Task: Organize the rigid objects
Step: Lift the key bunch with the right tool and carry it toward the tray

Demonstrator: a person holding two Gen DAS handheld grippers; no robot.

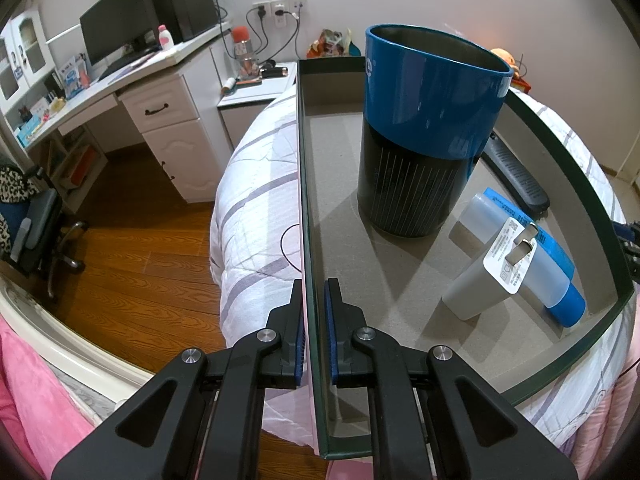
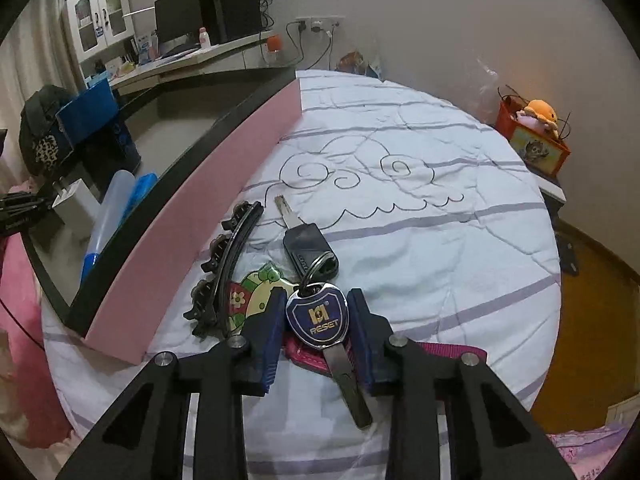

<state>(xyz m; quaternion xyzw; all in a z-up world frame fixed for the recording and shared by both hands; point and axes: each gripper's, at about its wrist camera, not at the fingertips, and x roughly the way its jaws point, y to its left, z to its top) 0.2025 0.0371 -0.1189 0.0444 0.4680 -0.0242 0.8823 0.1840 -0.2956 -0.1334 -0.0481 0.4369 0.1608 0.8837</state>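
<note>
Two close, downward claw-mounted fisheyes, sharing the box (image 1: 308, 200) wall.

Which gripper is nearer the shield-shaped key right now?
Right. The right gripper has its fingers on either side of the shield-shaped key on the bedspread. The left gripper is shut on the tray wall, across the tray from the key.

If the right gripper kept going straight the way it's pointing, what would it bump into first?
Probably the key with the blue shield head: it already sits between the right gripper fingers. Just beyond lies the black car key on the same ring, then the white bedspread. Depth is hard to judge here.
</note>
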